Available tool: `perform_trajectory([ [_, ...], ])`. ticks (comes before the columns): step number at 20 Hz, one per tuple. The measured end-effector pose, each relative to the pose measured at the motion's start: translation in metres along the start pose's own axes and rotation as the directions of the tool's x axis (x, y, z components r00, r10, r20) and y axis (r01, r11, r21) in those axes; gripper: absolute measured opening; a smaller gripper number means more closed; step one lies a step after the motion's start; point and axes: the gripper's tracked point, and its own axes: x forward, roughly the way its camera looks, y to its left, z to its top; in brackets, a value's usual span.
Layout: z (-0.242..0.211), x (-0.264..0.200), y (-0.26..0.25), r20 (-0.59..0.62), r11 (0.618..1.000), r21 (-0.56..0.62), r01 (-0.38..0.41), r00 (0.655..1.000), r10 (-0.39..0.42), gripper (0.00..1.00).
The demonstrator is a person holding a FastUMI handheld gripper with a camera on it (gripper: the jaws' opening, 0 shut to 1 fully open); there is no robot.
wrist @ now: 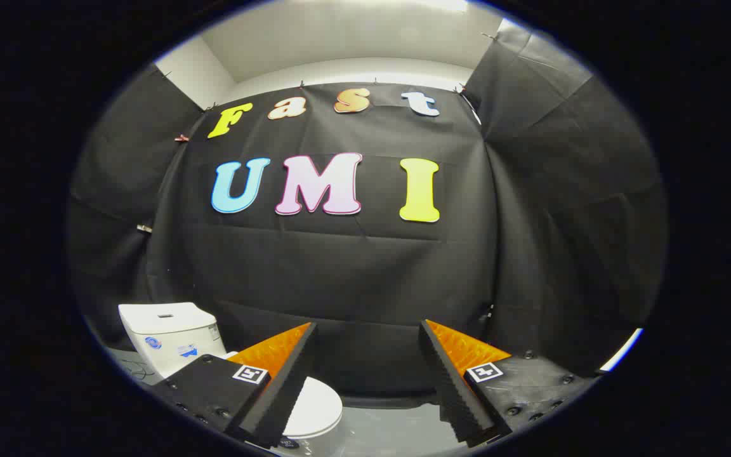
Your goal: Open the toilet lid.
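Note:
A white toilet stands low ahead and to the left of my fingers, against the black cloth wall. Its cistern rises beyond the left finger. The lid lies flat and closed over the bowl, partly hidden behind the left finger. My gripper is open, with a wide gap between the fingers and nothing in it. It hovers above and to the right of the toilet, apart from the lid.
Black cloth walls close the booth at the back and on both sides. A grey floor shows between the fingers, to the right of the bowl. A thin cable lies on the floor left of the cistern.

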Motion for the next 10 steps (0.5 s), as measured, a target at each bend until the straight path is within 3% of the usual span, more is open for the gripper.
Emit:
perform_trajectory([
  [4,-0.009,0.005,0.001,-0.019,1.000,-0.008,0.023,1.000,-0.024,0.98],
  [10,-0.004,0.001,0.026,-0.004,0.997,-0.060,-0.046,0.999,0.045,0.98],
])
